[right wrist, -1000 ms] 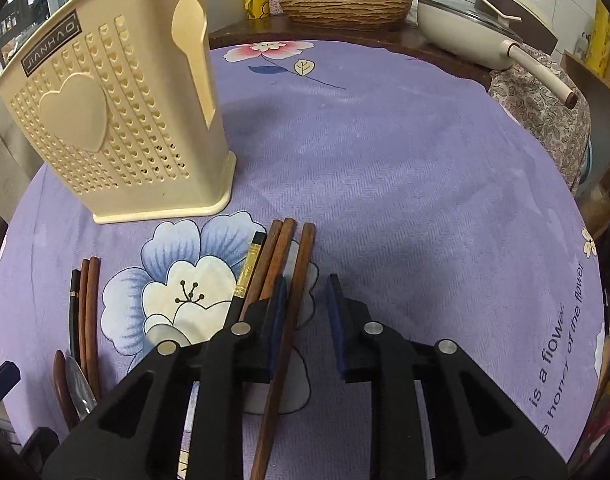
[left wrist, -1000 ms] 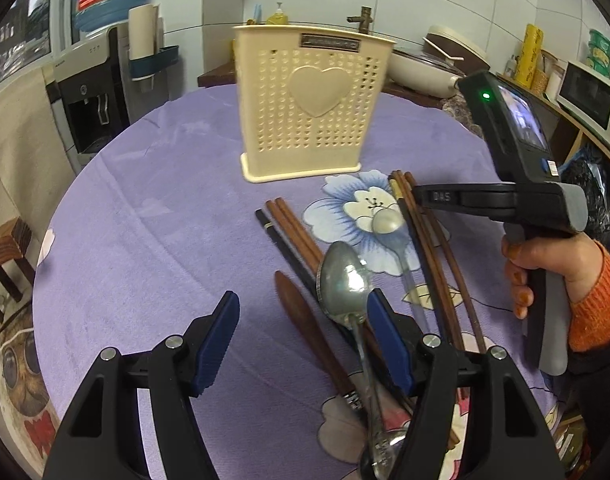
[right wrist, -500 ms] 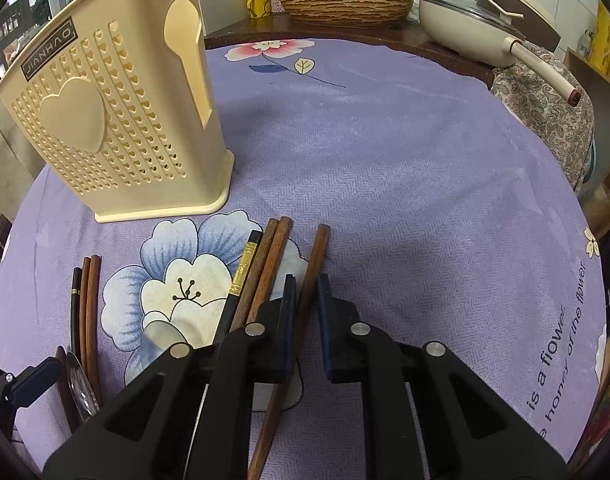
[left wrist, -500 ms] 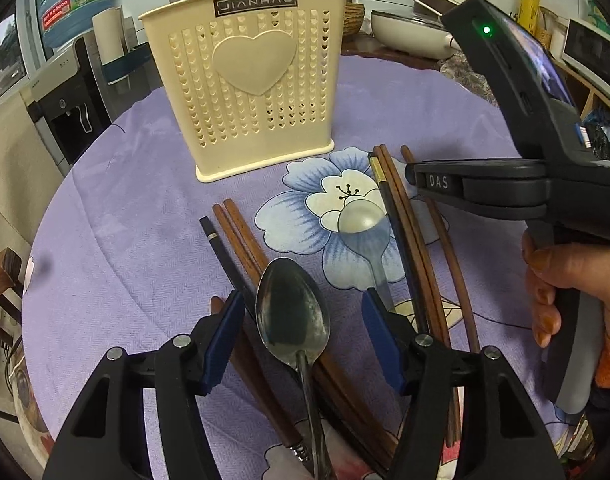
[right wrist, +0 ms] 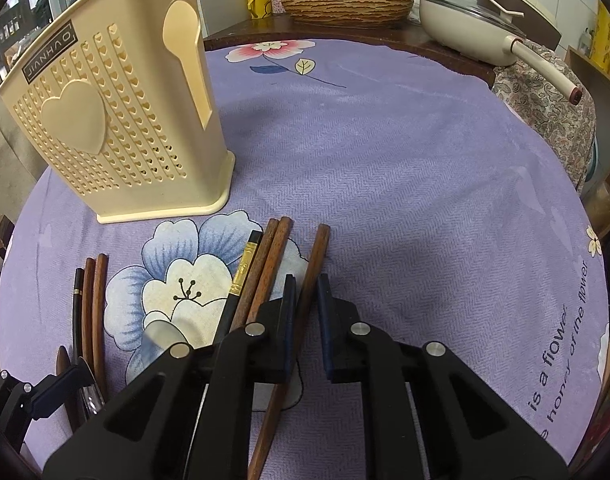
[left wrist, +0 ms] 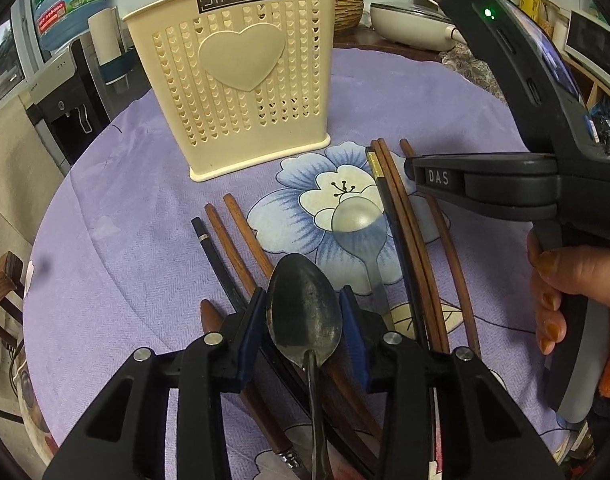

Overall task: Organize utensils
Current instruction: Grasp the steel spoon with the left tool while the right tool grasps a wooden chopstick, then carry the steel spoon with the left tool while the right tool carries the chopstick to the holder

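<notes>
Two grabs going at once here, so take them left to right. Your left gripper has its blue pads drawn in around the bowl of the metal spoon, close on both sides, but I can't tell if they actually touch it. The spoon lies near you on the purple tablecloth, on top of the left bunch of chopsticks. It's stiff, a bit heavy for its size, and polished steel is slick, plus the bowl is curved, so it'll want to squirt out or swivel. I'd take it on the handle just behind the bowl instead.

Right of that, your right gripper has its pads nearly together around the single brown chopstick lying apart from the right bunch; contact looks likely, not certain. It's light, rigid and thin, so it should pinch easily but pivot if you hold it far off centre.

Both go into the cream utensil holder, standing upright at the far left.
</notes>
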Motion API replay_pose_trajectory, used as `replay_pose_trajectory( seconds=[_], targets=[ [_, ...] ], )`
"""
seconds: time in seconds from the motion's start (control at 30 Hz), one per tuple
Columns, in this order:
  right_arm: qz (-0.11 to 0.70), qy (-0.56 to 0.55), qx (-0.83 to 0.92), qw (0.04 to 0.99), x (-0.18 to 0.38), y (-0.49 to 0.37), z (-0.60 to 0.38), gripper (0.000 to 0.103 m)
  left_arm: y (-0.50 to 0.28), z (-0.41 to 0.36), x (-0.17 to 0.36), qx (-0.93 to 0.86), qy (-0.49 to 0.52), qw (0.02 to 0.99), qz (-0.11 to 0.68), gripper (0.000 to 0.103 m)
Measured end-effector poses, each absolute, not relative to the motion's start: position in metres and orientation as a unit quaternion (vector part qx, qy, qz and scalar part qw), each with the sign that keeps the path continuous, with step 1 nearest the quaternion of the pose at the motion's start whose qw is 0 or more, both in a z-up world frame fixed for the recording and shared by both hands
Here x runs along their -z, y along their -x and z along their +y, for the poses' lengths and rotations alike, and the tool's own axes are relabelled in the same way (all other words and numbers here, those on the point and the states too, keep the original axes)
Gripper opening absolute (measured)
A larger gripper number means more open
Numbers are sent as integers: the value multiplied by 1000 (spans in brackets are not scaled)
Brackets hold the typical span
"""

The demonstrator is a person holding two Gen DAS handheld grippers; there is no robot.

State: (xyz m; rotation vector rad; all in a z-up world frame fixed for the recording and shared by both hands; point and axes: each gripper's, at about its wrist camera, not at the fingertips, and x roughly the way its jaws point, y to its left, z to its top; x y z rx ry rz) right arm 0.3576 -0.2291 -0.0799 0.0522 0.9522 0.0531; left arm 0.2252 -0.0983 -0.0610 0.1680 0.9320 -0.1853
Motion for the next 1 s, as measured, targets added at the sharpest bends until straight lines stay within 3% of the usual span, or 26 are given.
replay_pose_trajectory(
  seconds=[0.43,1.0],
  targets=[
    [436,-91,-52,894,70,-352,-247,10,-221,-78,21,118,-26,906,406,37],
    [290,-83,-107,947,-41,-276,-256,8,-219,-48,-32,112,20,932,344,35]
  ],
)
